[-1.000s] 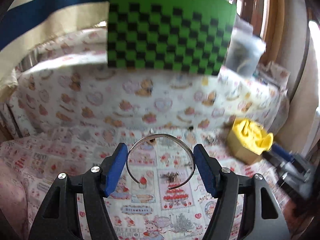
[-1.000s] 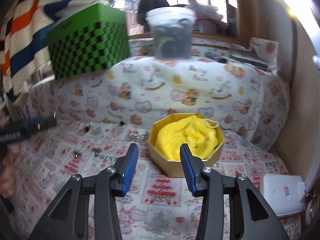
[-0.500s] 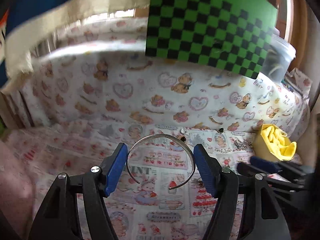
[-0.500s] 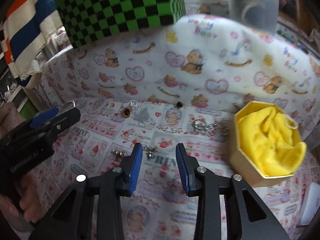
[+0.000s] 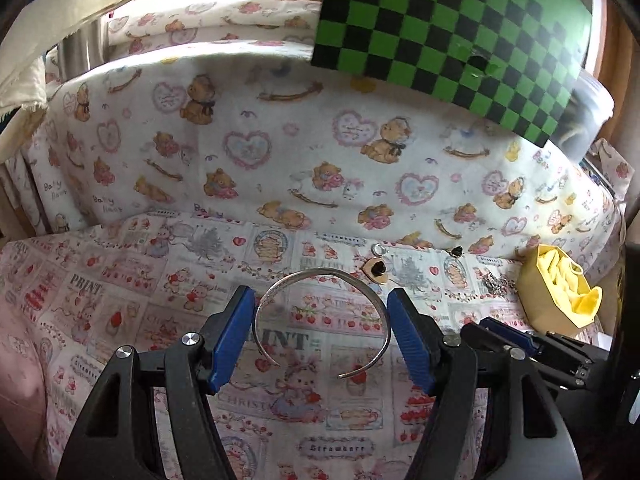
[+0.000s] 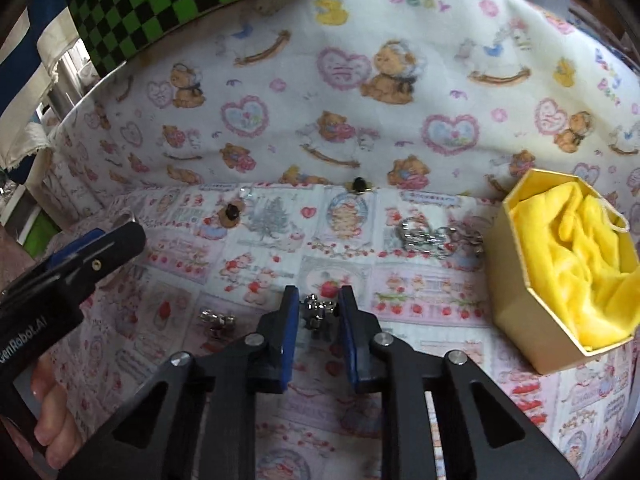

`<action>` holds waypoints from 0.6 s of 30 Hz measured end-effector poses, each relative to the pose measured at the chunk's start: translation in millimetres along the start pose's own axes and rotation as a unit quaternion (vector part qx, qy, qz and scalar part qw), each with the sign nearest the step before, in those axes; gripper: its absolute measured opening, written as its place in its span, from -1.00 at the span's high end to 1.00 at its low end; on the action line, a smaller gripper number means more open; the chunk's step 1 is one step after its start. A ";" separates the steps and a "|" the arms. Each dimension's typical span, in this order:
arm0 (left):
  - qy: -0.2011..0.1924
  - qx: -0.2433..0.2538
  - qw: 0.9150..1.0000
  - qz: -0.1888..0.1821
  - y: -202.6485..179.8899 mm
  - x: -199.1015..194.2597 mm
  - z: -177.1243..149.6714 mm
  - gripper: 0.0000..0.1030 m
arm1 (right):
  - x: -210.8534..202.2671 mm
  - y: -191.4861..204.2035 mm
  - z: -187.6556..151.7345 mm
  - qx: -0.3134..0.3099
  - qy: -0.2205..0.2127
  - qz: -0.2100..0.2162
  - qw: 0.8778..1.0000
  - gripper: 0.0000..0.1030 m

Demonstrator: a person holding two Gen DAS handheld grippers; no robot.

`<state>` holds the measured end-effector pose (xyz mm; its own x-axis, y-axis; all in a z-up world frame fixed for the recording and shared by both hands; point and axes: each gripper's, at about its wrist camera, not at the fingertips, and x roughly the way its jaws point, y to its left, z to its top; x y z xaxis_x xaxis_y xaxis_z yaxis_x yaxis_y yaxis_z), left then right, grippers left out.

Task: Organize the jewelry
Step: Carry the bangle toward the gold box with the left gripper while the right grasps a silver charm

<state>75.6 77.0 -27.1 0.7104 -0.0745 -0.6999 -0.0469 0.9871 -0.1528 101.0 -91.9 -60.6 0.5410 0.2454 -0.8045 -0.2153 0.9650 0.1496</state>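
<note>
Printed cloth [image 6: 400, 288]: left fingers [image 5: 322, 330] grasp one bangle [image 5: 320, 276]; right fingers [image 6: 318, 312] closing round one stud [image 6: 316, 310].

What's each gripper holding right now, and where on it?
Left gripper holds the silver bangle across its sides. Right gripper is closing around a small silver earring.

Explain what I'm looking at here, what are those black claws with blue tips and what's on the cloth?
They are two hand-held grippers, each with a camera looking along its jaws; a person works them, no robot. One picture comes from each. The left gripper holds a bangle between its blue pads. The right gripper's jaws are closing around a small silver earring. On the cloth lie more earrings, a chain and a gold box lined in yellow.
</note>
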 end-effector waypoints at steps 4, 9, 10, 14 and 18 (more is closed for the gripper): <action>-0.014 0.006 1.000 -0.009 -7.2 -0.7 -1.1 -0.30 | -16.7 -16.6 -5.9 -0.007 -0.015 0.003 1.000 0.72; -0.045 0.027 0.998 -0.017 -19.6 1.4 -8.0 -0.30 | -45.3 -42.8 -17.5 -0.027 -0.073 0.000 0.997 0.72; -0.050 0.033 0.998 -0.019 -22.8 1.4 -9.1 -0.30 | -51.4 -47.4 -21.3 -0.031 -0.089 0.001 0.996 0.72; -0.071 0.043 0.996 -0.035 -31.2 -5.1 -12.5 -0.30 | -77.0 -69.3 -25.5 -0.024 -0.136 0.025 0.990 0.72; -0.086 0.042 0.995 -0.039 -32.8 -10.2 -13.4 -0.31 | -99.2 -89.1 -16.4 -0.001 -0.171 0.026 0.985 0.72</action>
<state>60.5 43.5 -24.3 0.8200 -0.1326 -0.5568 0.0663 0.9883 -0.1376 53.2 -203.8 -3.6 0.7706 0.3121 -0.5556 -0.2516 0.9500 0.1847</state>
